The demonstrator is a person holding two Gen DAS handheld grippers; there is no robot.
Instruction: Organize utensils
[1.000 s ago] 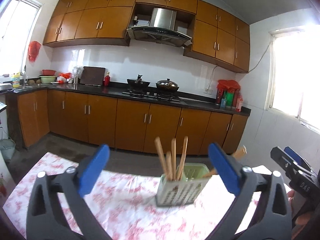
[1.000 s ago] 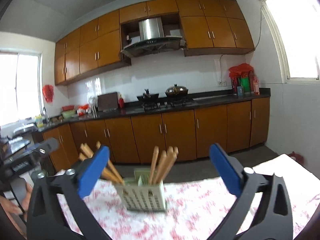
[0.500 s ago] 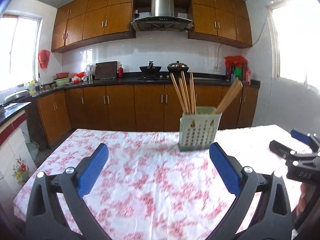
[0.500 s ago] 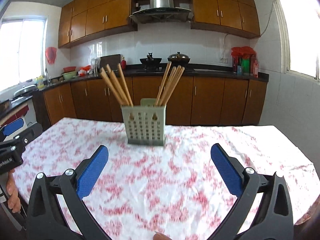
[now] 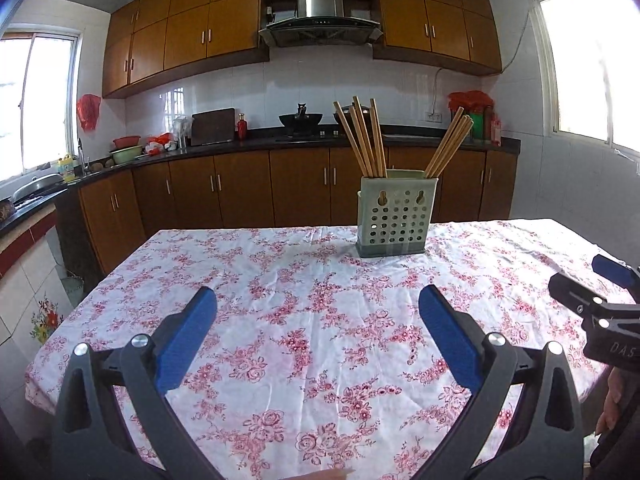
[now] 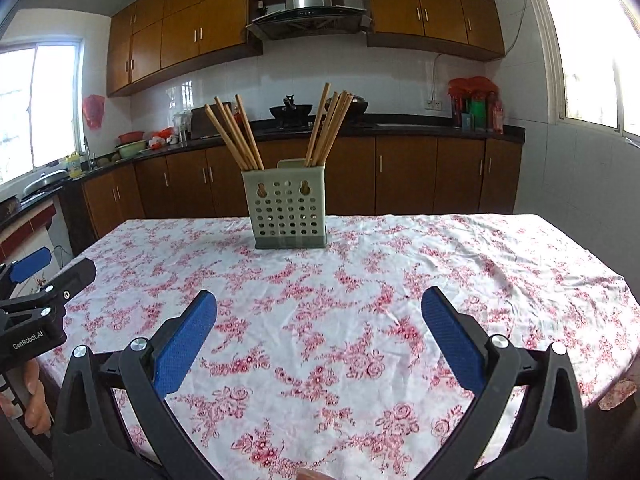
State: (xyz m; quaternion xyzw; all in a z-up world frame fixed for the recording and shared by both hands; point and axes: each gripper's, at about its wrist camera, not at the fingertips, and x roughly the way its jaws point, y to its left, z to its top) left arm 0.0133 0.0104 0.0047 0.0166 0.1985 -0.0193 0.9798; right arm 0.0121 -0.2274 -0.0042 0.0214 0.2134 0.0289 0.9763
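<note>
A pale green perforated utensil holder (image 5: pixel 394 219) stands upright on the floral tablecloth (image 5: pixel 312 320) toward the far side of the table. It also shows in the right wrist view (image 6: pixel 288 210). Two bundles of wooden chopsticks stand in it, one in the left compartment (image 5: pixel 364 140) and one in the right (image 5: pixel 448 146). My left gripper (image 5: pixel 318 336) is open and empty, well short of the holder. My right gripper (image 6: pixel 320 336) is open and empty, also short of it. Each gripper shows at the edge of the other's view.
The table's far edge lies just behind the holder, with floor and brown kitchen cabinets (image 5: pixel 240 188) beyond. The table's right edge (image 6: pixel 616 280) curves down near the tiled wall. A dark counter holds pots and bottles.
Both grippers have pulled back and up from the holder, which now looks smaller and farther away. Both stay open and empty.
</note>
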